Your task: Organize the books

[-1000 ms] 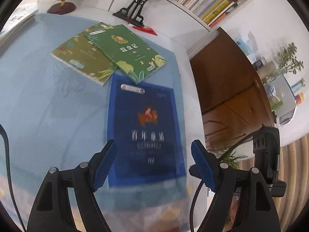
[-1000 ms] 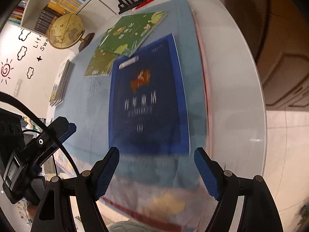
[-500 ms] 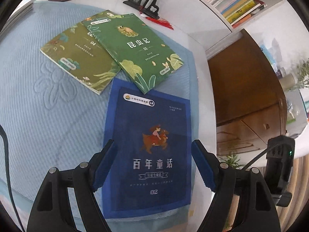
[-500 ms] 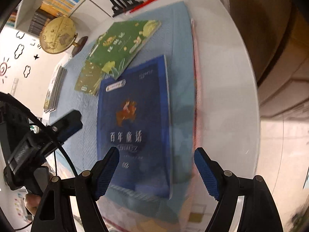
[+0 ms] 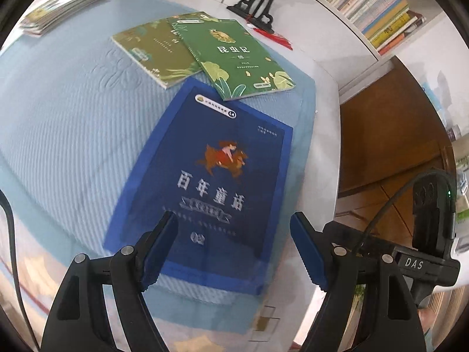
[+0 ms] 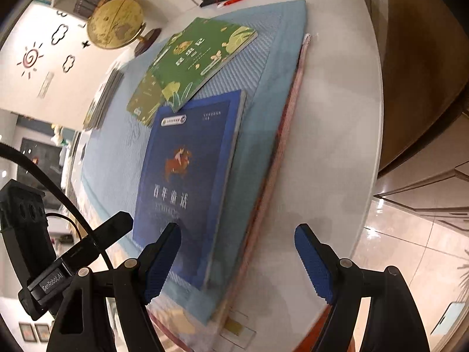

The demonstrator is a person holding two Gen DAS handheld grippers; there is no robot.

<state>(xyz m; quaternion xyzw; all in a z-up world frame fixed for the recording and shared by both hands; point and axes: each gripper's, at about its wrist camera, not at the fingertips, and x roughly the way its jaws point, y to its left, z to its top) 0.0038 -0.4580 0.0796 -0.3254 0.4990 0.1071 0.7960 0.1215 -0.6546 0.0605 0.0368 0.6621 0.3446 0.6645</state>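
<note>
Surface: pale blue mat (image 5: 58, 123) on white table (image 6: 328, 117) | blue book (image 5: 211, 176) flat | both grippers' fingers spread, empty

My left wrist camera looks steeply down along its tongs (image 5: 234, 249), close over the blue book (image 5: 211, 170), with the bookshelf (image 5: 378, 8) at one o'clock. My right wrist camera peers down past its own tongs (image 6: 237, 258) from near the table (image 6: 331, 135) edge, the same blue book (image 6: 190, 176) at eleven o'clock and the globe (image 6: 115, 23) beyond. Both views share that book, the green books (image 5: 234, 55) and the blue mat (image 5: 58, 123). Each camera catches the other rig at its edge.
</note>
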